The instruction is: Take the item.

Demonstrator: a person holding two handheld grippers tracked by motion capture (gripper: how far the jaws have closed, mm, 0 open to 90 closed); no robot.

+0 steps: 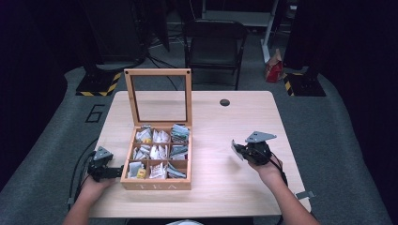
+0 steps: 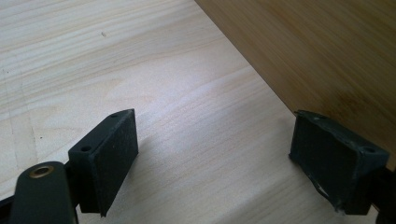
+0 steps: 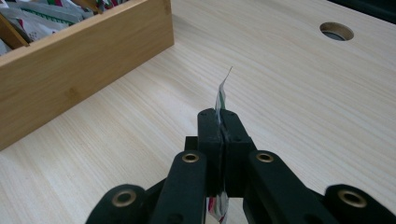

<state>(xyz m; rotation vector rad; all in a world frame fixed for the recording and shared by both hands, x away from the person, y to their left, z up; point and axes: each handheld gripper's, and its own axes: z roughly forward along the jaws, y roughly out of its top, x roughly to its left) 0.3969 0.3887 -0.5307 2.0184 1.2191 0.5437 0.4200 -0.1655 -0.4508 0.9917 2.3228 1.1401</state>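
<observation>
A wooden tea box [image 1: 157, 180] with its glass lid [image 1: 158, 96] raised stands on the table's left half, its compartments filled with several tea bags [image 1: 159, 152]. My right gripper [image 1: 238, 150] hovers over the table to the right of the box, shut on a thin tea bag packet [image 3: 222, 95] held edge-on between its pads. The box's side wall [image 3: 79, 70] lies to the left in the right gripper view. My left gripper [image 1: 117, 171] rests on the table against the box's left wall [image 2: 322, 56], jaws open with bare table between them.
The light wooden table [image 1: 225, 187] has a round cable hole [image 1: 225, 102] at the back. A dark folding chair [image 1: 213, 47] stands behind the table, and stand bases with yellow-black tape [image 1: 98, 84] sit on the floor at both back sides.
</observation>
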